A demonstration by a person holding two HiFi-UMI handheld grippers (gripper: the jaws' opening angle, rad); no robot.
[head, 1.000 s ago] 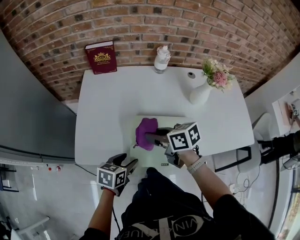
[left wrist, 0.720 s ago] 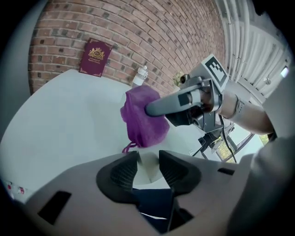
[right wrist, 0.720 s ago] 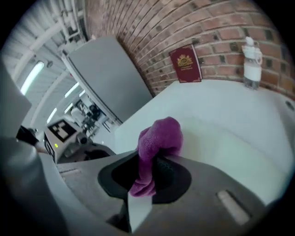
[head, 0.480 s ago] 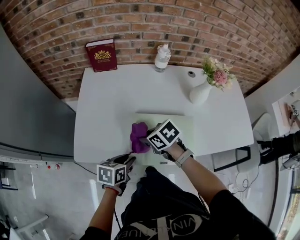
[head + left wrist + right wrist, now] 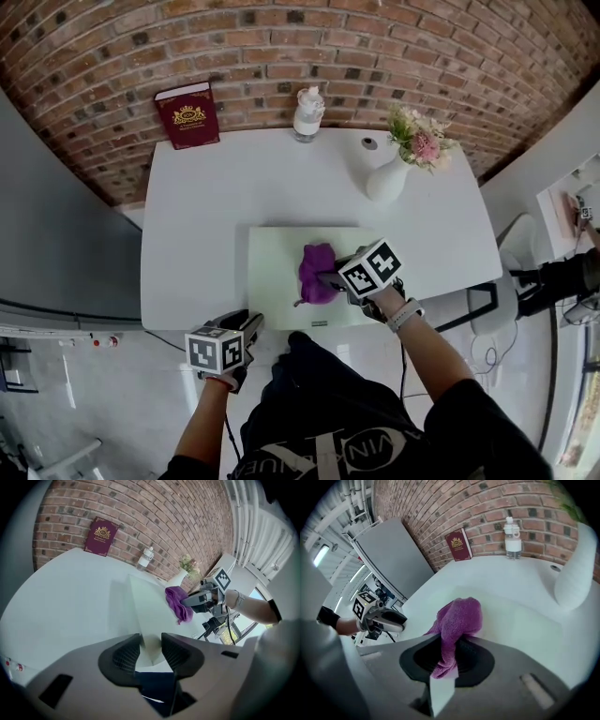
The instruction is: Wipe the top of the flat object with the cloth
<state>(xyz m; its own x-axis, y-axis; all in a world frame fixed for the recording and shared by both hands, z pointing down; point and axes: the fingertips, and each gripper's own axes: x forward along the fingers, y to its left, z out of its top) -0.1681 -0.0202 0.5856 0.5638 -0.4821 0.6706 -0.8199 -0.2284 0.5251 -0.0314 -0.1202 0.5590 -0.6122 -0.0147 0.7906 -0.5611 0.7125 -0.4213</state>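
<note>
A pale green flat board [image 5: 277, 267] lies on the white table [image 5: 206, 216]. My left gripper [image 5: 251, 326] is at the board's near left corner [image 5: 149, 641]. Its jaws have just been closing, and the corner is pinched between the pads. My right gripper [image 5: 330, 278] is shut on a bunched purple cloth [image 5: 317, 270]. It holds the cloth down on the middle of the board. In the right gripper view the cloth [image 5: 457, 616] bulges out past the fingers [image 5: 476, 660] onto the board [image 5: 515, 620].
A dark red book [image 5: 187, 115] leans on the brick wall at the back left. A clear bottle [image 5: 306, 114] stands at the back middle. A white vase [image 5: 386, 178] with flowers [image 5: 417, 141] stands at the back right. The person's body is at the table's near edge.
The right gripper swept the cloth to the board's left edge, then back right to its middle. The left gripper stayed at the near left corner.
</note>
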